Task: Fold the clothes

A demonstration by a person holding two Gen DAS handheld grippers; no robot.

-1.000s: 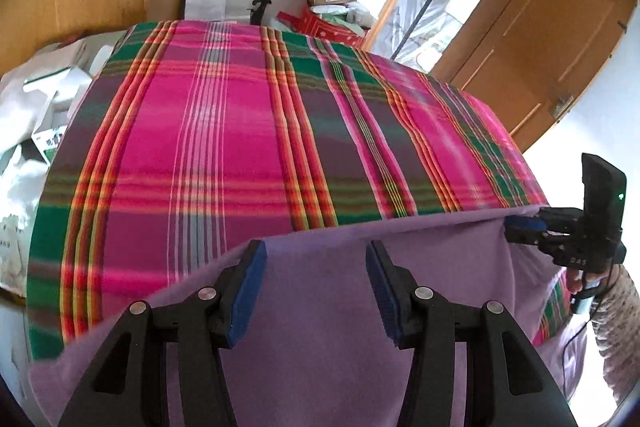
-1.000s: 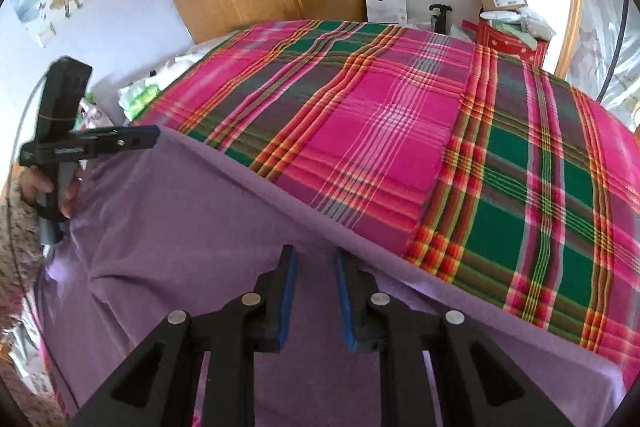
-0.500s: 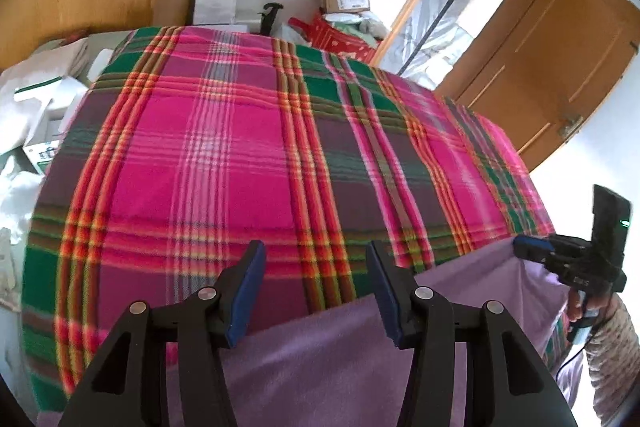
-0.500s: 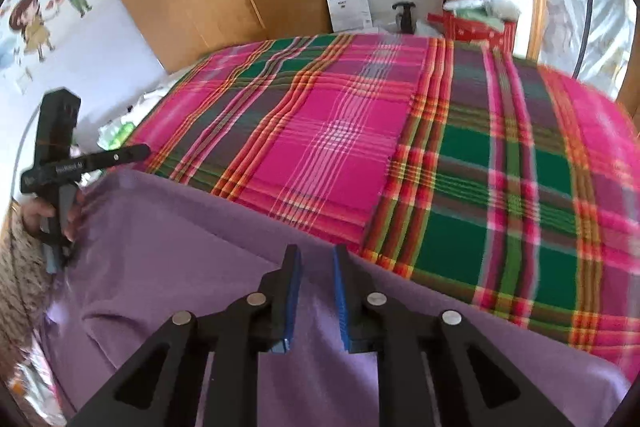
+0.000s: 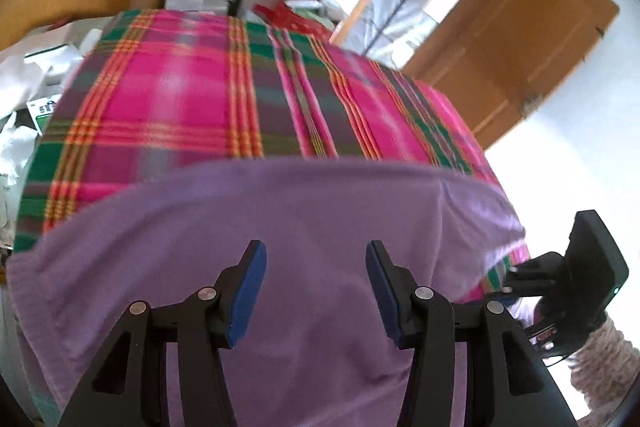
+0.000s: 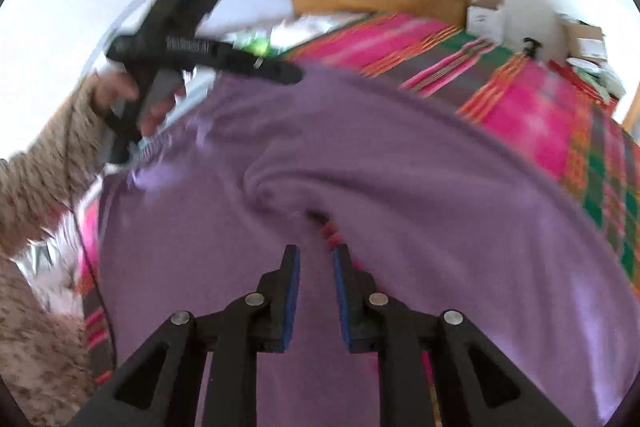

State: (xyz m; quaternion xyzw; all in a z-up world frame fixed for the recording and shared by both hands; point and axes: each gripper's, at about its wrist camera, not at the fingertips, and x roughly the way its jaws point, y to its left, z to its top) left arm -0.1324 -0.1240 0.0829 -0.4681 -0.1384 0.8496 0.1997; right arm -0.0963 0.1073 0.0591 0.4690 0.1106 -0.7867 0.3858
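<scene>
Over bed, left wrist view: left gripper [image 5: 313, 269] pitched down above purple garment [image 5: 280, 235], jaws parted, nothing between them.
Garment: spread across near edge of plaid blanket [image 5: 192, 99], long axis side to side.
Cut off: right gripper [image 5: 516, 279] at right frame edge, tips hidden.
Right wrist view: right gripper [image 6: 316, 267] jaws have just been opening, narrow gap, clear of cloth.
Hand [image 6: 132, 99]: grips left gripper's handle, sleeve blurred.

One purple garment [image 5: 304, 227], two tongs [image 5: 316, 291]
</scene>
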